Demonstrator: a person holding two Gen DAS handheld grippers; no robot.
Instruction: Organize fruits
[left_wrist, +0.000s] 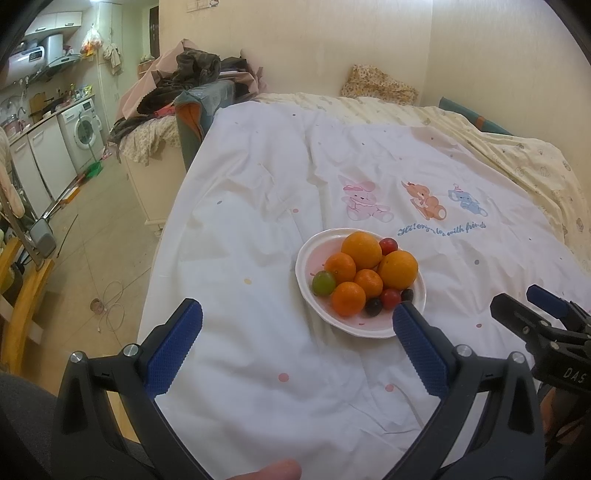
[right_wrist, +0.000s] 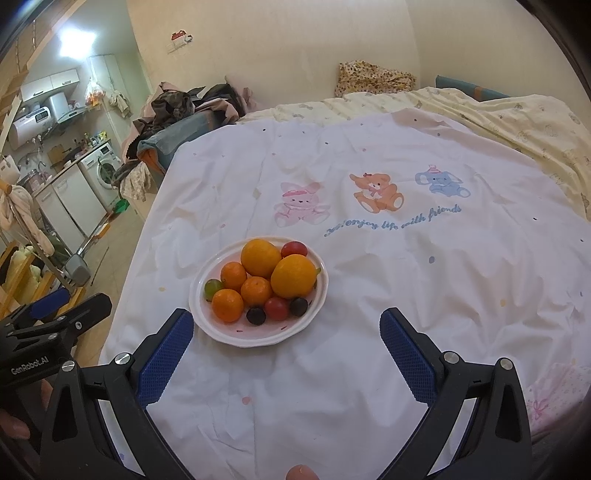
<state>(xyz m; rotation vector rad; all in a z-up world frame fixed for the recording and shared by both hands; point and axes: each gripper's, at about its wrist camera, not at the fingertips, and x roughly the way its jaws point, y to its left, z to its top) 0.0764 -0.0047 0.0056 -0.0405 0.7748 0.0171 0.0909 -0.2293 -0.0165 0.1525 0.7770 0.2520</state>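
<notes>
Both grippers are hanging low over the bed, nearest the lens — the left gripper (left_wrist: 297, 319) and the right gripper (right_wrist: 286, 326) are each gaping wide, gripping nothing. Just beyond the fingertips, a white plate (right_wrist: 236, 334) is sitting on the white bedsheet (right_wrist: 369, 295), carrying the fruit: two large oranges (right_wrist: 293, 276), three small mandarins (right_wrist: 228, 304), red and dark grapes (right_wrist: 276, 308) toward 6 o'clock, and a green grape (right_wrist: 212, 287) at 9 o'clock. Printed cartoon animals (right_wrist: 376, 192) are lying toward 1 o'clock — well apart from the plate.
</notes>
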